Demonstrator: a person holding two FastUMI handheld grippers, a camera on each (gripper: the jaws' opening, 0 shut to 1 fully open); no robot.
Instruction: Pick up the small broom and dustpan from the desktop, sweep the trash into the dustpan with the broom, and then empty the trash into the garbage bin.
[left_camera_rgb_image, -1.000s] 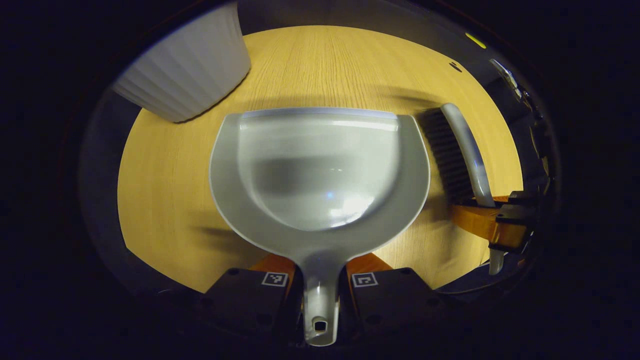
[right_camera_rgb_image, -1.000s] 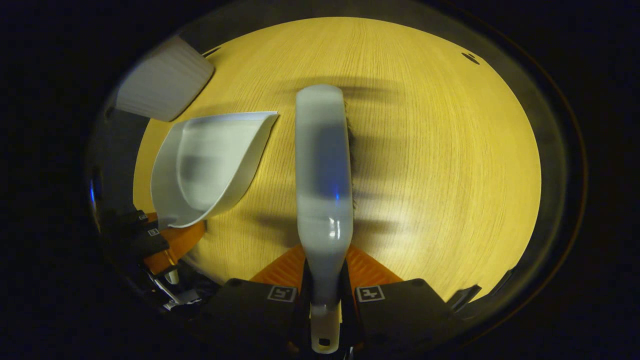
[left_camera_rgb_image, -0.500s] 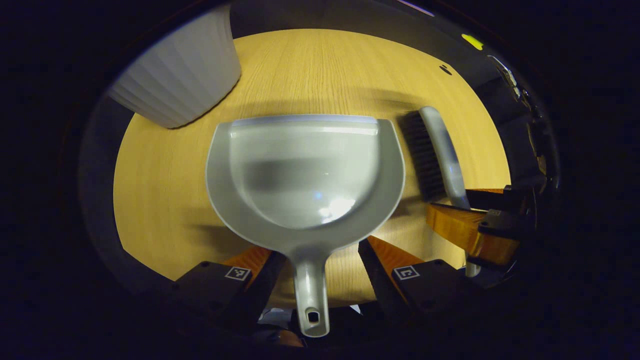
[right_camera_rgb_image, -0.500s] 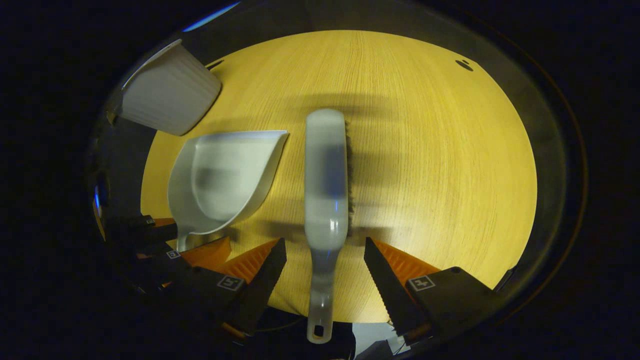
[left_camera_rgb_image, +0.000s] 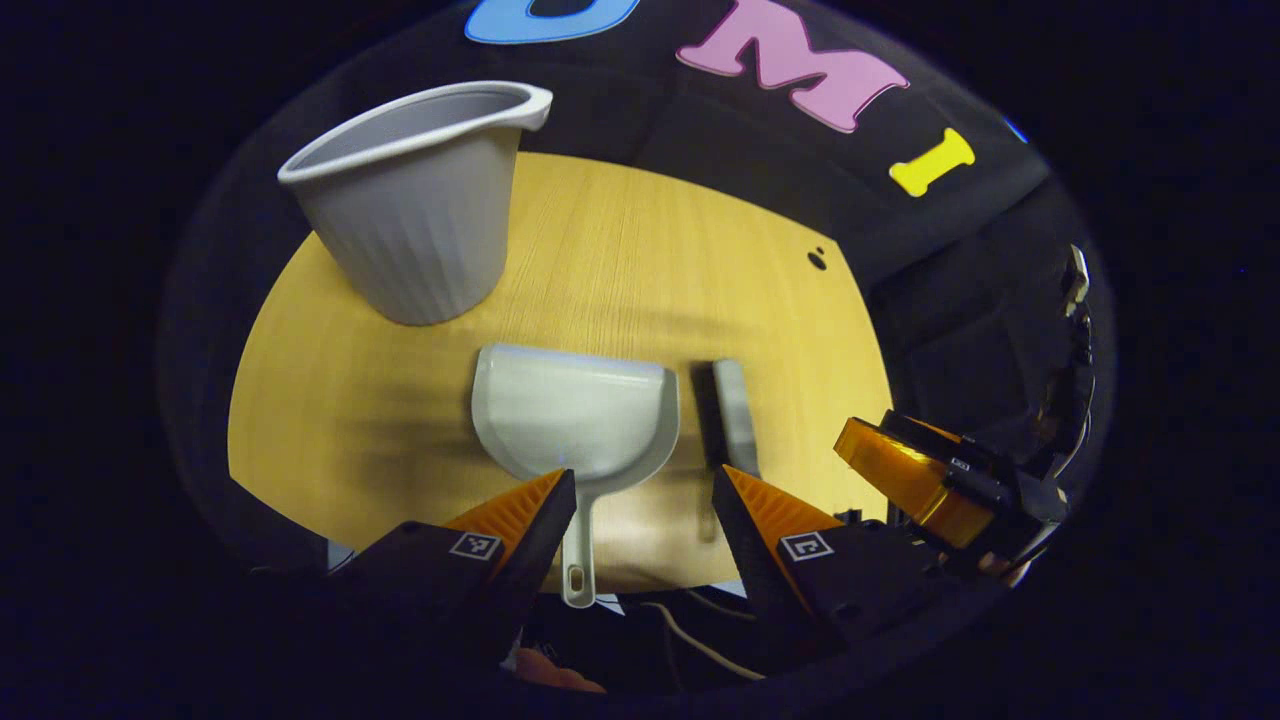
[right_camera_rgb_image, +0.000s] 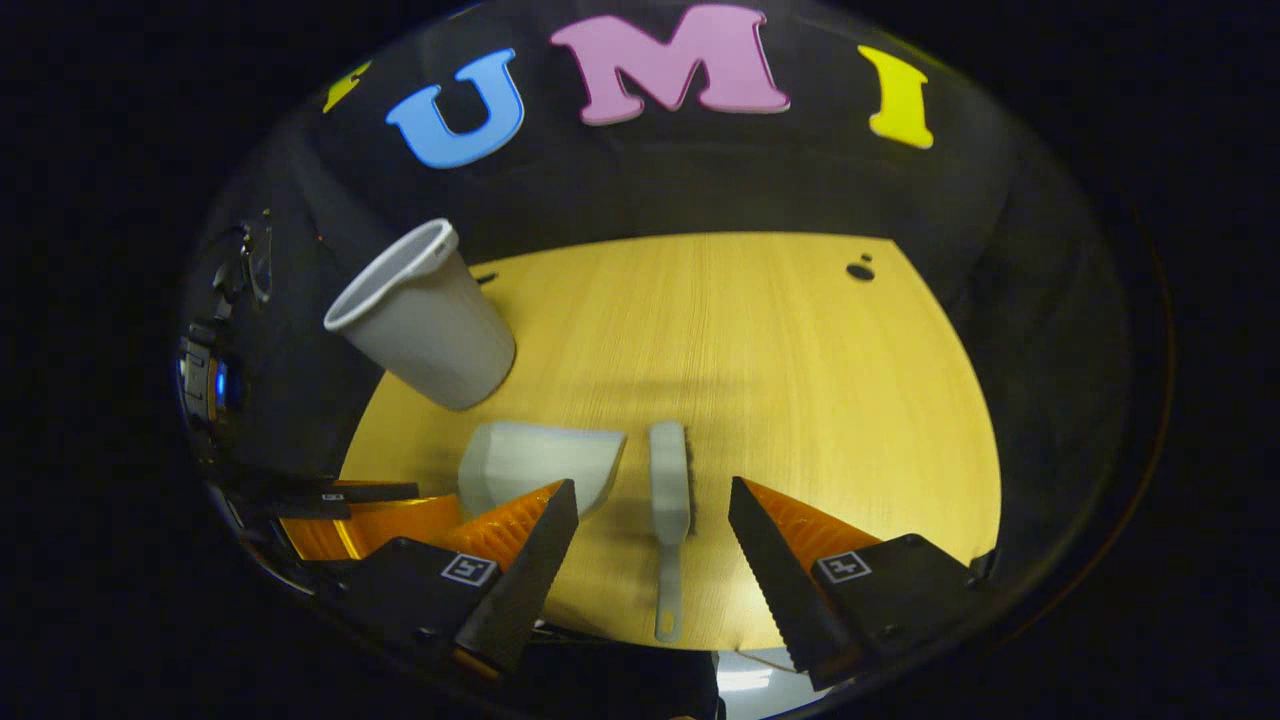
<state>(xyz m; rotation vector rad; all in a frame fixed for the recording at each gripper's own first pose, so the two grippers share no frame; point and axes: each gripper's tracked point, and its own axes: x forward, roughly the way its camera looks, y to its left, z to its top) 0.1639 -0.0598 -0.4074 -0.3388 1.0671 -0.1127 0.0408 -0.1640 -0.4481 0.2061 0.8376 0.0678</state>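
Since half a second ago both grippers have drawn back and up from the table (right_camera_rgb_image: 800, 400), so the dustpan (left_camera_rgb_image: 575, 415) and the broom (right_camera_rgb_image: 668, 480) look much smaller and the whole bin (left_camera_rgb_image: 415, 215) has come into sight. A second ago each tool was clamped by its handle; now both lie free on the table near its front edge, side by side with a narrow gap between them, handles toward that edge. The bin stands upright by the table's far left corner. The left gripper (left_camera_rgb_image: 640, 490) has its jaws spread wide, holding nothing; the right gripper (right_camera_rgb_image: 652, 500) likewise. The small square markers on the grippers carry no readable writing.
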